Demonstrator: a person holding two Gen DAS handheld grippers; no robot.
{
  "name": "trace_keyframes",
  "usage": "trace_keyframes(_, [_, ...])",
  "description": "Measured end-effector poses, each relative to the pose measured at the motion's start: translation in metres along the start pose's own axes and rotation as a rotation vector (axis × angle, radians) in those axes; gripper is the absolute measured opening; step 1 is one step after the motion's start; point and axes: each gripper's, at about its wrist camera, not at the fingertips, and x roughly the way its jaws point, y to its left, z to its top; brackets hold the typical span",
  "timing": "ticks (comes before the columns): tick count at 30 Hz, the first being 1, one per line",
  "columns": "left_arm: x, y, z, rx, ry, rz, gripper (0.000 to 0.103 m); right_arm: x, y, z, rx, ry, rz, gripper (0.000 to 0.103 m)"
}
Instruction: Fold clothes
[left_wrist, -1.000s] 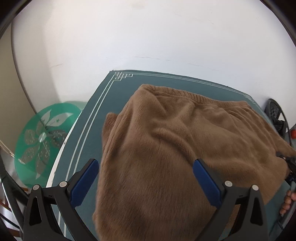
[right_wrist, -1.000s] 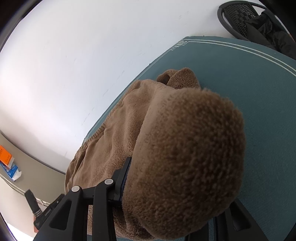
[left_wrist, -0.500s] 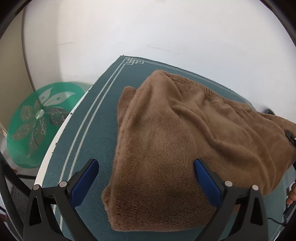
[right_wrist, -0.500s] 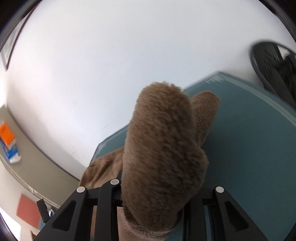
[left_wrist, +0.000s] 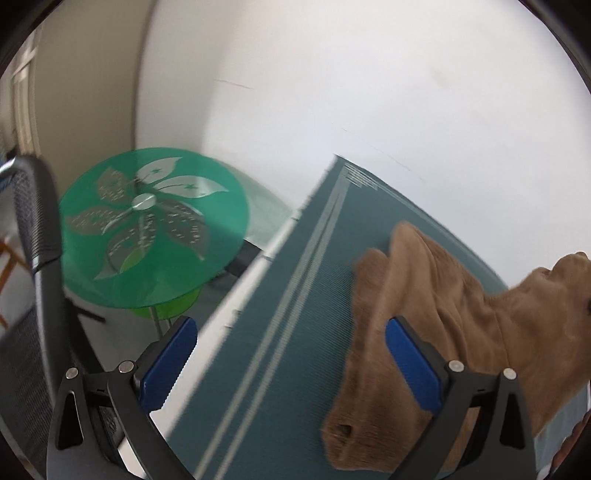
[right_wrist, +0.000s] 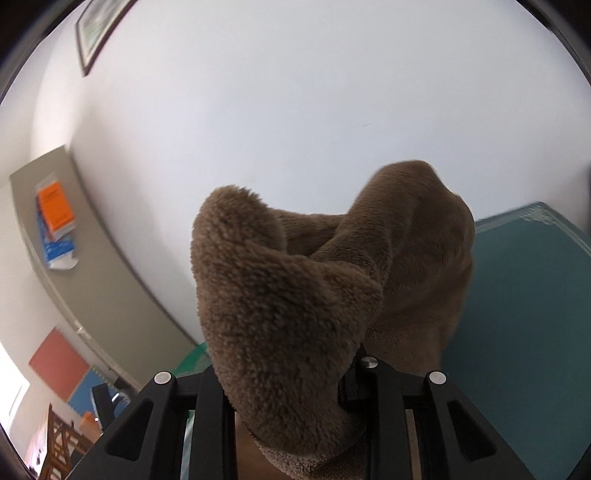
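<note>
The brown fuzzy cloth (right_wrist: 295, 302) is pinched in the right gripper (right_wrist: 291, 391). A thick fold of it bulges up between the 2 black fingers (right_wrist: 212, 410) and hides the pads. The jaws are close together and squeeze the cloth. From the right wrist view the cloth is lifted off the mat (right_wrist: 524, 314), and part of it hangs down toward the mat.

In the left wrist view the cloth (left_wrist: 443, 325) lies partly on the green mat (left_wrist: 288, 350), on its right side, and its right part rises up and out of the picture. One small lump of cloth sticks out toward the white stripes on the mat.

The left gripper (left_wrist: 291, 363) has its jaws spread wide. Its 2 blue pads (left_wrist: 168, 363) hold nothing. The right pad is over the edge of the cloth, but I cannot tell if it touches. The left pad is out past the mat's edge.

Beside the mat stands a round green glass table (left_wrist: 151, 225) with a white flower on it. A black mesh chair (left_wrist: 33, 229) is at the far left. A white wall (left_wrist: 369, 81) is behind. On a ledge lie an orange and a blue book (right_wrist: 55, 206).
</note>
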Motion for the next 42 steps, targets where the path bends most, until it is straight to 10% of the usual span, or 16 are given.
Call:
trace_keyframes(13, [-0.005,0.044,0.009,-0.155,-0.021,0.000,0.102,0.117,0.130,-0.099,-0.547,0.214,-0.018,0.029])
trace_keyframes(17, [-0.006,0.048,0.010,-0.169,-0.023,-0.008,0.102,0.072,0.074,-0.123,-0.824,0.237,-0.115,0.030])
trace_keyframes(24, [-0.006,0.048,0.010,-0.172,-0.022,-0.017,0.102,0.060,0.104,-0.176,-1.107,0.208,-0.135,0.064])
trace_keyframes(42, [0.001,0.042,0.006,-0.164,0.017,-0.050,0.102,0.071,0.081,-0.151,-0.909,0.252,0.173,0.086])
